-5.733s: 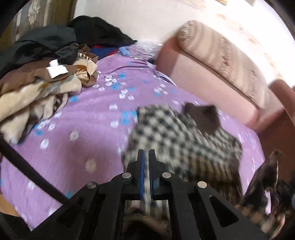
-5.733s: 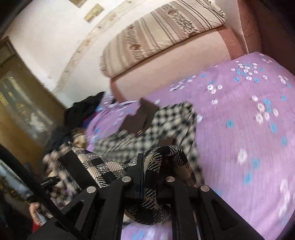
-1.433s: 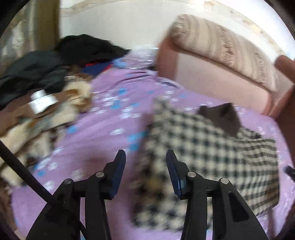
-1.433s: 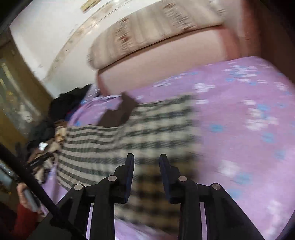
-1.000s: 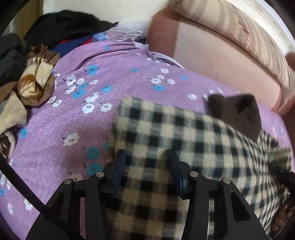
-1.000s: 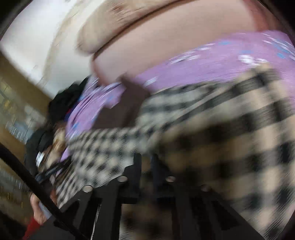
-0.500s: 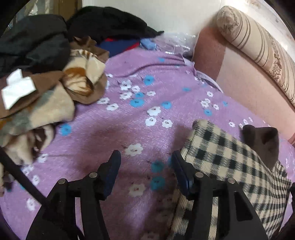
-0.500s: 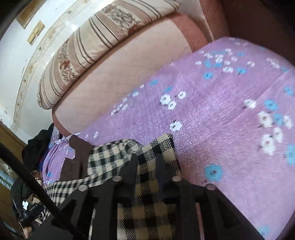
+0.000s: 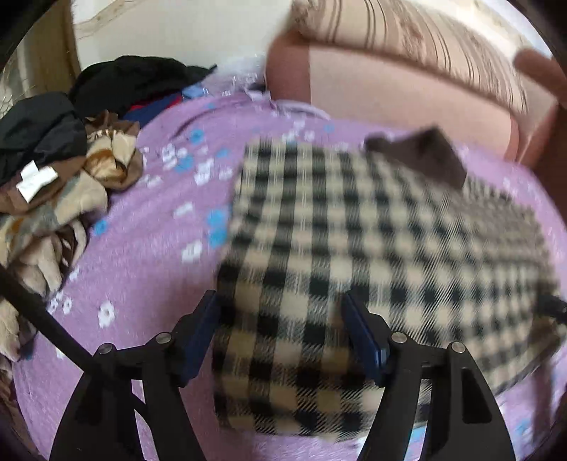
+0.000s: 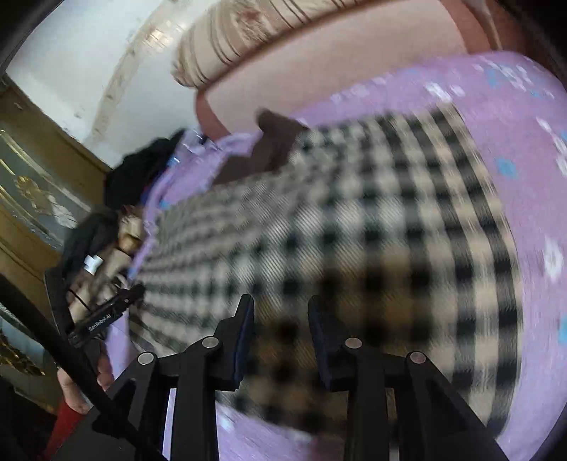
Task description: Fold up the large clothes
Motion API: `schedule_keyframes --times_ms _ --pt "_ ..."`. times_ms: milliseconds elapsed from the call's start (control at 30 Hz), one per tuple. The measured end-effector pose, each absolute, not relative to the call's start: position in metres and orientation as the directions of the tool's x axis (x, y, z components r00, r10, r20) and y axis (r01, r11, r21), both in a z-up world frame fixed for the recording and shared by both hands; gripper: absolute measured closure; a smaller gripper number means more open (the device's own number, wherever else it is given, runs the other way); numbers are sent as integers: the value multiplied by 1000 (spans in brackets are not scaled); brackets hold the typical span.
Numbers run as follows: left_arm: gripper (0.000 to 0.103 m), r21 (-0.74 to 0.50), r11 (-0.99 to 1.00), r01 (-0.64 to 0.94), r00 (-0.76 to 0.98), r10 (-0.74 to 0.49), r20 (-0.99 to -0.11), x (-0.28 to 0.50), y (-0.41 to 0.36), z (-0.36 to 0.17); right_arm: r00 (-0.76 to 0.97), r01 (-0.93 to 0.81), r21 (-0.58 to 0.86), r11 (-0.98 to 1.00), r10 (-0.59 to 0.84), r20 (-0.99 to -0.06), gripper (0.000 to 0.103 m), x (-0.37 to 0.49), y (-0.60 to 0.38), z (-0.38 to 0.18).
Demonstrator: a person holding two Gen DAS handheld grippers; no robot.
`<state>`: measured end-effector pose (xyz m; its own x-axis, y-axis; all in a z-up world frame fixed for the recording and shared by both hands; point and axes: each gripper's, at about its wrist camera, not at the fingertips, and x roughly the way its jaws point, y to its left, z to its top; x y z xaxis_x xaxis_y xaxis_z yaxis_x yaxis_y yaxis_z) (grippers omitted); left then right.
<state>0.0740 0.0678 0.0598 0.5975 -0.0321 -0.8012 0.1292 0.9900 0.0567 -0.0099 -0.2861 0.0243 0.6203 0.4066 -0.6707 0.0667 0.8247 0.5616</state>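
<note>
At far left in the left wrist view, a heap of clothes (image 9: 53, 184) in black, brown and beige lay piled on the purple flowered sheet (image 9: 141, 255). Right of it the folded checked garment (image 9: 372, 248) lay flat on the sheet, its dark brown collar (image 9: 421, 156) pointing toward the pink sofa back (image 9: 389, 92) and the striped cushion (image 9: 407, 32) above it. The left gripper (image 9: 280, 333) hovered over the garment's near left corner, its jaws opening and already wide apart; checked cloth showed between them, but the pads pressed on nothing. In the right wrist view, a wooden cabinet (image 10: 32, 198) stood at far left, with the other gripper's tip and a hand (image 10: 81, 386) below it at the garment's far edge. The garment (image 10: 354, 220) filled the middle, blurred, with bare sheet (image 10: 531, 149) to its right. The right gripper (image 10: 280, 333) hung over the cloth's near edge, its jaws opening, partly apart, gripping nothing.
</note>
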Motion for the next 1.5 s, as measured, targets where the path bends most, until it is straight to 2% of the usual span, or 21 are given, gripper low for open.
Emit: schedule_keyframes --times_ms 67,133,267,300,333,433,567,667,967,1100,1200,1300,1433,1500 --pt "29 70 989 130 588 -20 -809 70 73 49 624 114 547 829 369 -689 70 -22 -299 13" --pt "24 38 993 112 574 -33 -818 68 85 43 647 151 557 817 344 -680 79 -36 -322 9" --pt "22 -33 999 32 548 -45 -835 70 113 43 668 313 499 808 187 -721 76 -63 -366 12" --pt "22 -40 999 2 544 -35 -838 71 121 44 665 346 502 793 171 -727 76 -70 -377 11" --pt "22 -50 998 -42 539 -19 -842 72 130 45 658 384 507 772 156 -737 67 -79 -389 11" --pt "22 -101 988 -113 527 -27 -850 71 149 46 671 426 535 730 142 -727 66 -101 -407 16" --pt "22 -91 982 -164 533 10 -846 64 156 52 705 390 539 747 135 -697 58 -126 -400 35" --pt "22 -73 980 -187 547 42 -836 56 154 59 713 355 521 776 136 -688 56 -132 -377 43" --pt "22 -36 965 -259 562 120 -818 29 157 76 688 244 389 888 125 -715 55 -125 -317 44" --pt "22 -30 975 -221 550 99 -829 29 157 71 687 180 325 929 118 -717 55 -117 -291 44" --pt "22 38 983 -181 523 129 -843 34 149 59 677 138 296 945 129 -725 55 -108 -277 38" --pt "22 133 976 -175 476 202 -856 42 144 40 656 165 278 946 105 -747 55 -97 -282 23" --pt "23 92 975 -202 472 179 -863 43 151 43 654 204 355 912 142 -743 55 -89 -301 14" --pt "23 66 973 -219 490 168 -855 41 155 51 664 205 341 917 125 -737 55 -92 -300 20"
